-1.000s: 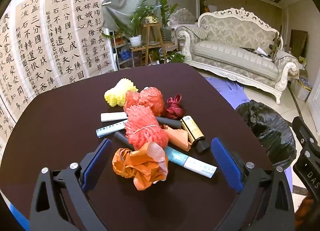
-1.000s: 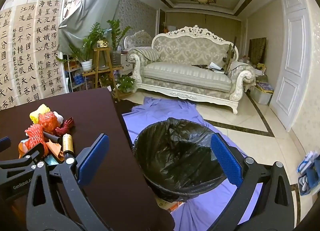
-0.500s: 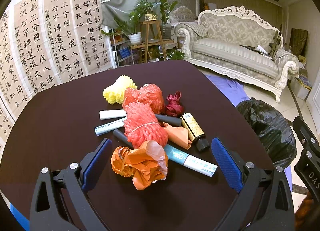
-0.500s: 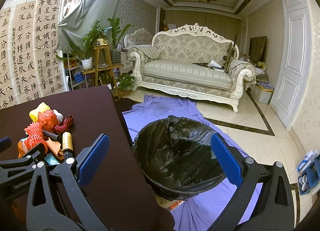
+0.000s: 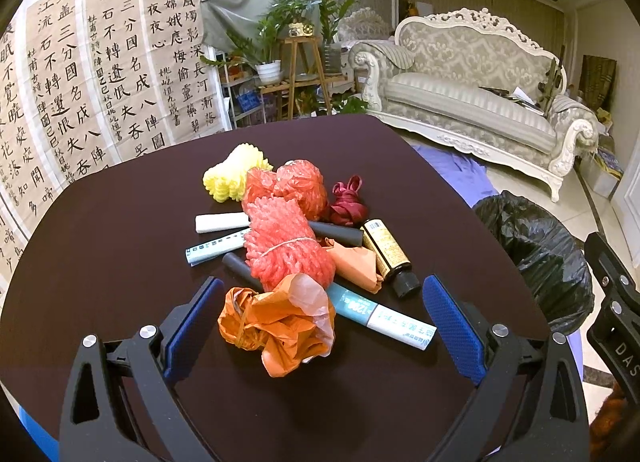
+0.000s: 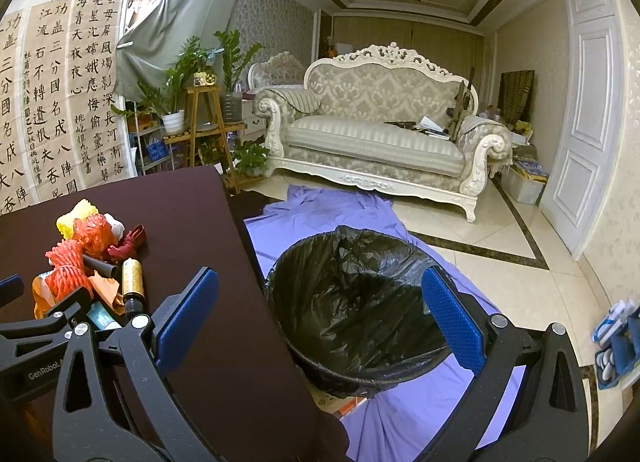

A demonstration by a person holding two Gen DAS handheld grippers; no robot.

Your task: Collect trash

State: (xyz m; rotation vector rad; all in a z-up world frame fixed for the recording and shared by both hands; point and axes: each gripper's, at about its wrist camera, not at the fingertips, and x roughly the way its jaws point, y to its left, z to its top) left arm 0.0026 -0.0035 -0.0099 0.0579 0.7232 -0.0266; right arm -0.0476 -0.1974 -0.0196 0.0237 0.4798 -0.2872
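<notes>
Your left gripper (image 5: 320, 322) spread wide, crumpled orange wrapper (image 5: 280, 322) between its fingers, nearest of trash pile on table (image 5: 100, 242). Your right gripper (image 6: 320, 322) also wide apart, above black-lined bin (image 6: 352, 302) beside table.

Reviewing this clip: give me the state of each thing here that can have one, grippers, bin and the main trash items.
left gripper: open, empty, straddling the orange bag
right gripper: open, empty, above the bin
orange bag: crumpled, on the table
trash bin: lined with black bag, open, looks empty
brown bottle: capped, lying on its side
red foam net: bundled, tied with a band
</notes>
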